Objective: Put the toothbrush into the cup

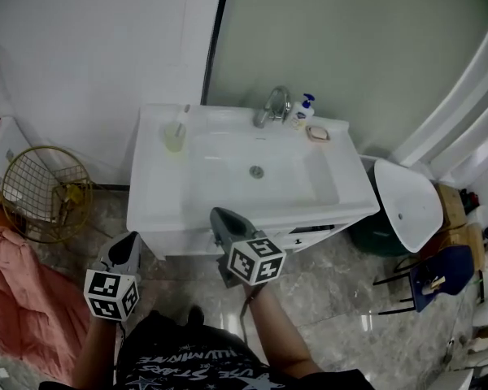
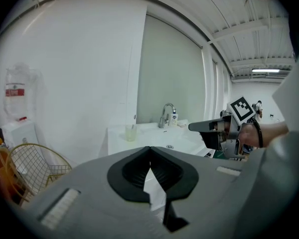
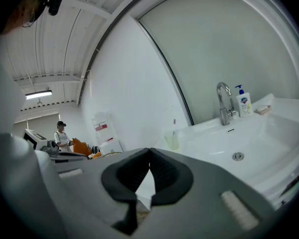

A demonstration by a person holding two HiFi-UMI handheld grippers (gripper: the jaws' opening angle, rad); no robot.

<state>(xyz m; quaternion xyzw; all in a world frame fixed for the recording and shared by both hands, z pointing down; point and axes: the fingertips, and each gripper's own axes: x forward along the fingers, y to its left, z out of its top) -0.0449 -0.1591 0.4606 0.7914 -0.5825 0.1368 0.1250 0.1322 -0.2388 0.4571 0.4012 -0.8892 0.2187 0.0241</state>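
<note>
Near front edge of washbasin [image 1: 159,208]: right gripper [image 3: 149,150] jaws pressed together, nothing between them; left gripper [image 2: 149,148] further left, likewise closed and empty. Toothbrush [image 1: 182,120] stands upright in pale-green cup [image 1: 175,140] at far left corner, well apart from both. Faucet [image 1: 274,104], soap bottle [image 1: 303,110], soap dish [image 1: 317,133] along far rim

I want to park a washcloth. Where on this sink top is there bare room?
Bare: the left ledge in front of the cup, and the front rim before the drain. Crowded: the back edge, where faucet, soap bottle and soap dish cluster.
</note>
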